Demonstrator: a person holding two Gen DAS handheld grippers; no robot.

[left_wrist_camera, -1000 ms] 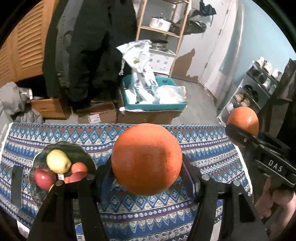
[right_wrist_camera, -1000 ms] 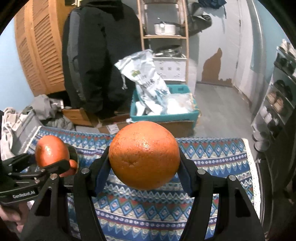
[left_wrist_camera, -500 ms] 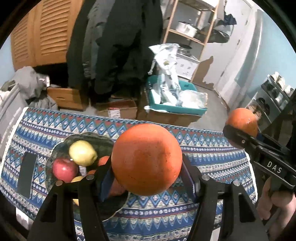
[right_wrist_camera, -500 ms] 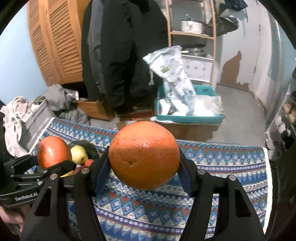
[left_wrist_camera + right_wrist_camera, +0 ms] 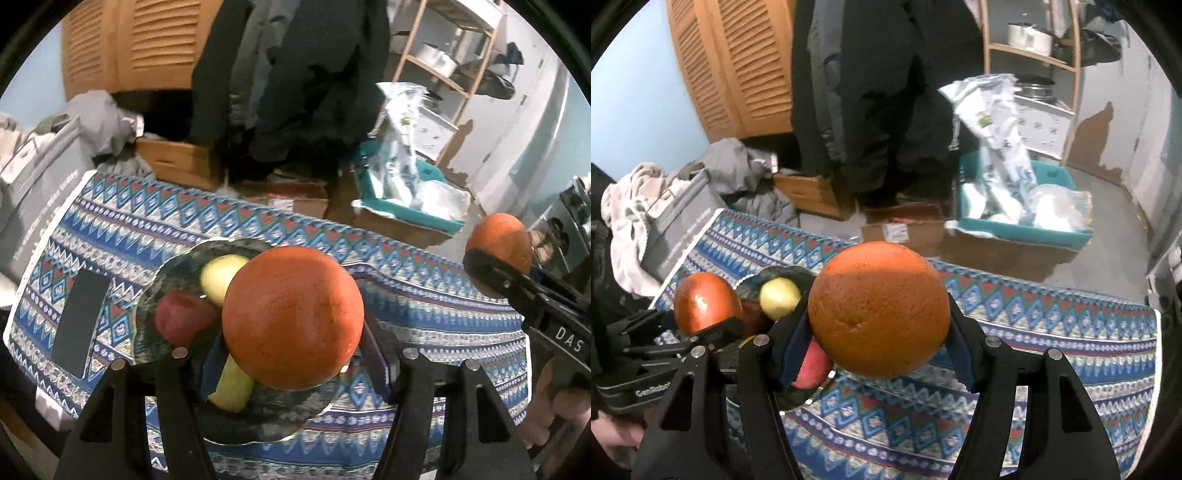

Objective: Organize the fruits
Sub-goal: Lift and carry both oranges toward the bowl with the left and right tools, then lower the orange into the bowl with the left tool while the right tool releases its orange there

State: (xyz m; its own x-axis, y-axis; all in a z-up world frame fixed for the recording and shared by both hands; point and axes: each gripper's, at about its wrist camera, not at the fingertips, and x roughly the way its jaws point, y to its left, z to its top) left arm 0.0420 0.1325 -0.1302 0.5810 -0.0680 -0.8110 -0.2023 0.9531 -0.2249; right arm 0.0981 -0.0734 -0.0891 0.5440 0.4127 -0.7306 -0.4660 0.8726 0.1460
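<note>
My left gripper [image 5: 293, 365] is shut on an orange [image 5: 293, 317] and holds it above the dark glass bowl [image 5: 162, 280] on the patterned cloth. The bowl holds a yellow apple [image 5: 218, 275], a red apple [image 5: 181, 321] and a yellow-green fruit [image 5: 232, 387]. My right gripper [image 5: 879, 360] is shut on a second orange [image 5: 878, 308], to the right of the bowl [image 5: 786, 271]; it shows at the right in the left wrist view [image 5: 498, 247]. The left gripper's orange [image 5: 703, 308] shows at the left in the right wrist view.
A dark flat phone-like object [image 5: 79, 321] lies on the cloth left of the bowl. Behind the table are cardboard boxes [image 5: 284, 195], a teal bin with bags [image 5: 406, 199], hanging dark coats, a wooden shelf and a grey box [image 5: 676, 229] at the left.
Both grippers have moved left with their oranges. The left orange is now over the bowl, and the right orange has come close beside the bowl.
</note>
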